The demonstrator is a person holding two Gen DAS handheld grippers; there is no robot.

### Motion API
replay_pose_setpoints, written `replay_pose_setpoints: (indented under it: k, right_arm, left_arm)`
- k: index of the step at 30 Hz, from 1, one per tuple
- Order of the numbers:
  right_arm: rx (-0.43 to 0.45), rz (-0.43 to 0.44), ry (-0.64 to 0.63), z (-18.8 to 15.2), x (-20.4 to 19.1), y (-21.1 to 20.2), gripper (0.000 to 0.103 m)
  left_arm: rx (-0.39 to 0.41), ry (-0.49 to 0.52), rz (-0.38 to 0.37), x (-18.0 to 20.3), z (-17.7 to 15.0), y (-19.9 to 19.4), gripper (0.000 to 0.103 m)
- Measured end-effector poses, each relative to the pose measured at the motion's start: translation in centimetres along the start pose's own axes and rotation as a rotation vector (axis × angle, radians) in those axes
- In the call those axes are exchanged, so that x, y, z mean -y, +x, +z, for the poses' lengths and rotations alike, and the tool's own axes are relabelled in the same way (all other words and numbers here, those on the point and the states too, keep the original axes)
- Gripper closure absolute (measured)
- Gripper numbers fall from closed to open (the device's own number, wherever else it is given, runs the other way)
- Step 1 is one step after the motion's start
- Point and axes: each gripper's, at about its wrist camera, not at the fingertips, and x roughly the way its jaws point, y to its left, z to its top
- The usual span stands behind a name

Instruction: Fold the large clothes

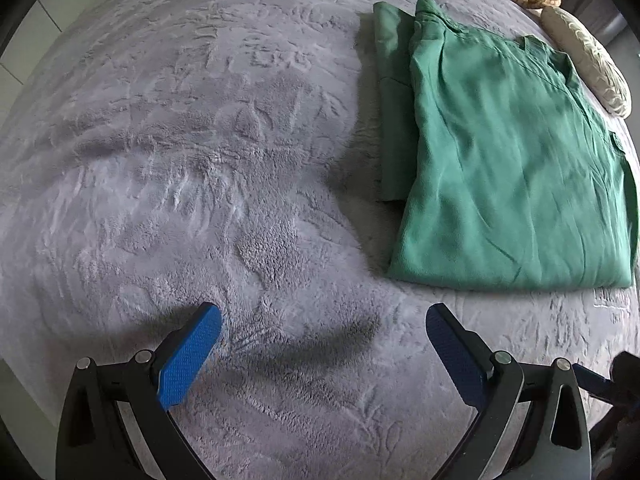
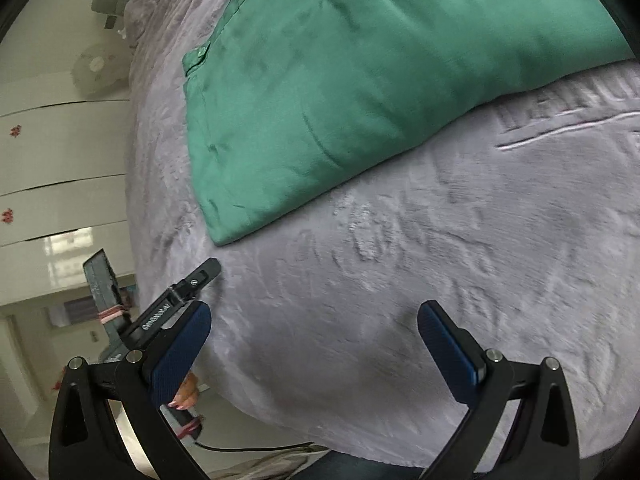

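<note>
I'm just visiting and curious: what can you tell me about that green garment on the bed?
The green garment is a thin, smooth-looking woven shirt, folded into a rough rectangle with a sleeve or side panel tucked under one edge. A small buttoned flap shows near one side. It lies flat, lightly creased, on the grey plush blanket. Neither gripper touches it.

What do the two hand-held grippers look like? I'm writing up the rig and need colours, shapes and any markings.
Left hand-held gripper: black angular linkage arms with silver pivot pins, and flat rectangular finger pads of textured bright blue. Right hand-held gripper: the same build, its pads looking darker navy. No printing is legible on either.
</note>
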Motion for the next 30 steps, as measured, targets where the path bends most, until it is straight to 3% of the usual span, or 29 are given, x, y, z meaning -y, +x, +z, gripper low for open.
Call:
replay_pose_setpoints:
  k: [6,10,15,20,23,24,26,28,30]
  right_arm:
    - [0.019,0.147,0.026,2.1,-0.3,2.0,0.000]
    - [0.027,0.225,0.019,3.4,-0.9,3.4,0.000]
    - [0.052,0.346,0.075,5.1,-0.9,6.1,0.000]
    - [0.111,0.466,0.076,6.5,-2.7,8.1,0.000]
    - [0.124,0.481,0.112,6.6,-3.0,8.8,0.002]
    - [0.115,0.489,0.125,6.6,-3.0,8.9,0.006]
    - [0.084,0.477,0.149,6.7,-2.6,9.2,0.075]
    - [0.065,0.486,0.143,6.9,-2.1,8.9,0.092]
    - [0.075,0.522,0.111,7.0,-2.3,8.1,0.093]
  left_arm:
    - [0.047,-0.007,-0.024,0.1,1.0,0.3,0.000]
    - [0.118,-0.070,-0.111,-1.1,2.4,-0.4,0.000]
    - [0.136,-0.102,-0.185,-2.8,4.6,0.6,0.000]
    - [0.119,-0.132,-0.319,-2.9,6.3,1.2,0.000]
    - [0.099,-0.162,-0.425,-2.2,7.1,1.4,0.000]
    - [0.095,-0.164,-0.453,-2.1,7.5,1.5,0.000]
    - [0.074,-0.156,-0.516,-1.7,8.7,2.0,0.000]
    - [0.025,-0.162,-0.626,-1.4,9.8,3.0,0.000]
    - [-0.032,-0.181,-0.727,-0.8,11.2,4.2,0.000]
